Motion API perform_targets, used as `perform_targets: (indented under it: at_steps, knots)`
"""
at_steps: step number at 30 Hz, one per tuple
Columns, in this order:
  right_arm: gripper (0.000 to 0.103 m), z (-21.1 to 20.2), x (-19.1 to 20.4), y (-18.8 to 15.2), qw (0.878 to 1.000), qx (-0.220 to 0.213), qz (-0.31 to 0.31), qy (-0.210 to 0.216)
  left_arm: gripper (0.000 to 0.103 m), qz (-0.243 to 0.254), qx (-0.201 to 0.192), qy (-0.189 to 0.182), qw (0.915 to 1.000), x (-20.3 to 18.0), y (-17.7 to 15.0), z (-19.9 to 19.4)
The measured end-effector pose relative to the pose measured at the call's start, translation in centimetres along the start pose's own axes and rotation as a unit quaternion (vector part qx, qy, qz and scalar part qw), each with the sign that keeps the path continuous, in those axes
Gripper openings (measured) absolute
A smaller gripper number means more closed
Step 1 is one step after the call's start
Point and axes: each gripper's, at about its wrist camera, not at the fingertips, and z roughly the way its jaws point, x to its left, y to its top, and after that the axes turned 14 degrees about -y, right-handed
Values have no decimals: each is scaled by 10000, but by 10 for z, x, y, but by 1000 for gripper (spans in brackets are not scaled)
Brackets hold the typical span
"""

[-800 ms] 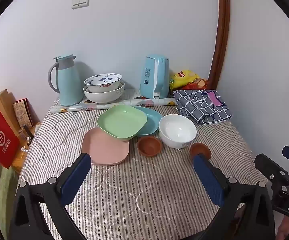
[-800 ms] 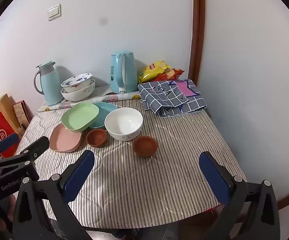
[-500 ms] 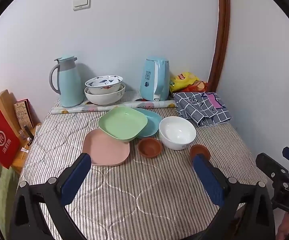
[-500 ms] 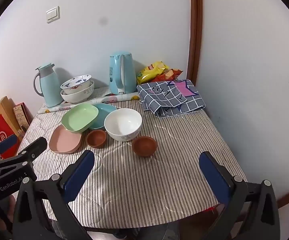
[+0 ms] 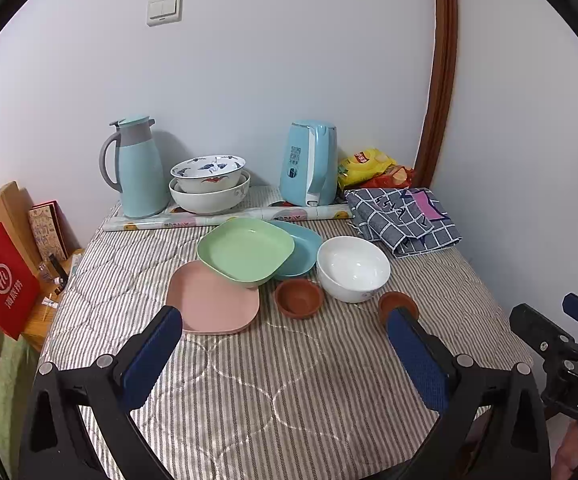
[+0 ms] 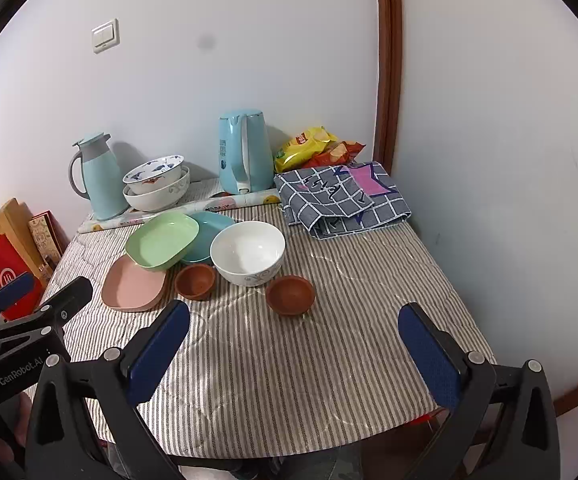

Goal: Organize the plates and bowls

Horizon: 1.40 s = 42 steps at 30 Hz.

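On the striped table a green plate (image 5: pixel 245 249) leans over a pink plate (image 5: pixel 213 300) and a blue plate (image 5: pixel 301 246). A white bowl (image 5: pixel 353 268) stands to their right, with two small brown bowls in front, one (image 5: pixel 299 298) left and one (image 5: pixel 397 305) right. The same set shows in the right wrist view: green plate (image 6: pixel 161 240), white bowl (image 6: pixel 248 252), brown bowls (image 6: pixel 195 280) (image 6: pixel 290 293). My left gripper (image 5: pixel 285 344) is open and empty, short of the dishes. My right gripper (image 6: pixel 293 336) is open and empty, just before the right brown bowl.
At the back stand a teal thermos (image 5: pixel 137 168), two stacked patterned bowls (image 5: pixel 209 188), a blue kettle (image 5: pixel 311 168), snack bags (image 5: pixel 369 162) and a folded checked cloth (image 5: pixel 405 220). A rolled sheet (image 5: pixel 225 216) lies along the back. A red bag (image 5: pixel 1 280) stands left of the table.
Both views have shifted slightly; the dishes appear a little farther up in the frames. Both grippers stay open and empty. Nothing on the table has moved.
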Motion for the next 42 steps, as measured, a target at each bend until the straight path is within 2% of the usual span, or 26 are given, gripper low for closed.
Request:
perform_targets:
  at_steps: [42]
  knots:
    - [103,-3,-1,3,10000,-55,14,32,103,42,-58,40,10000,0,-1,0]
